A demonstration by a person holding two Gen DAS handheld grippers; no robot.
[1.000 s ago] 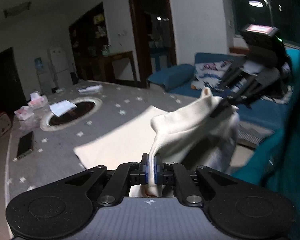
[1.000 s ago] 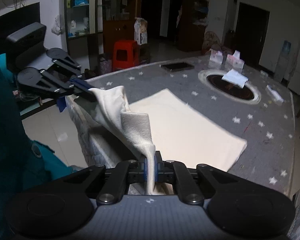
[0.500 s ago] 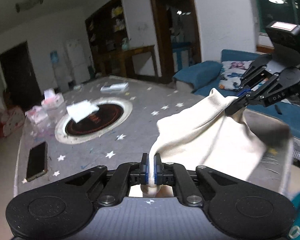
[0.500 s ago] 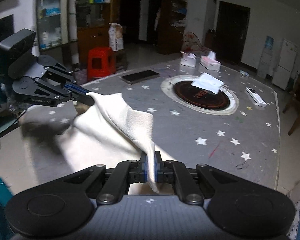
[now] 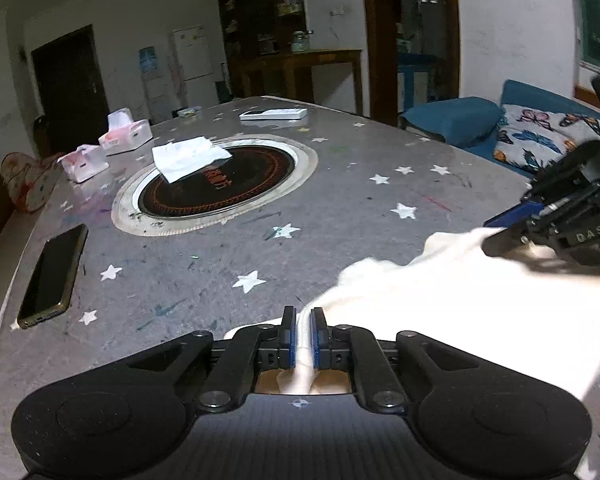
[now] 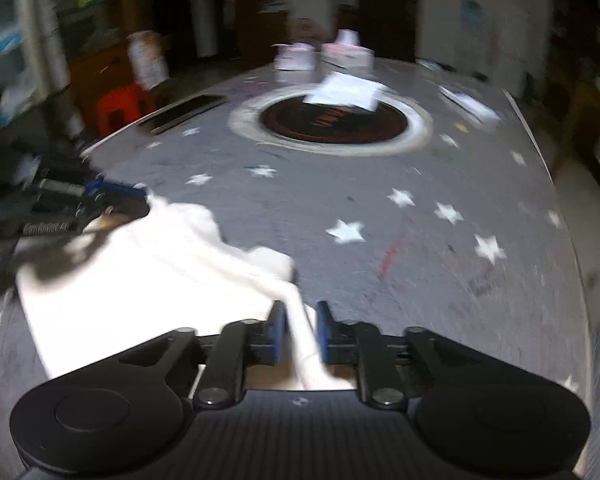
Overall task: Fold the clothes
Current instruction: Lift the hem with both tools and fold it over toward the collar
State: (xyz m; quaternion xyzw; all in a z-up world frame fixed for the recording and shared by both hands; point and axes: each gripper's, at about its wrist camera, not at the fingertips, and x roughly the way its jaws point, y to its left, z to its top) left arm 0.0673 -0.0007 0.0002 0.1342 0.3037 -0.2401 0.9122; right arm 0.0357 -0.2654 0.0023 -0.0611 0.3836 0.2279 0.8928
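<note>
A cream-white cloth (image 5: 460,292) lies folded over on the grey star-patterned table (image 5: 340,184). My left gripper (image 5: 303,334) is shut on the cloth's near corner, low over the table. In the left wrist view the right gripper (image 5: 504,222) sits at the cloth's far corner. In the blurred right wrist view my right gripper (image 6: 300,330) has its jaws a little apart with the cloth (image 6: 148,280) still between them. The left gripper (image 6: 116,200) shows at the cloth's far left corner.
A round dark hob (image 5: 220,184) with a white tissue sheet (image 5: 188,156) sits mid-table. A phone (image 5: 52,276) lies near the left edge. Tissue packs (image 5: 120,136) and a remote (image 5: 272,114) lie at the far side. A blue sofa (image 5: 540,128) stands to the right.
Both grippers carried the cloth's held edge forward over the table and lowered it, laying the cloth folded over. The right jaws have parted slightly.
</note>
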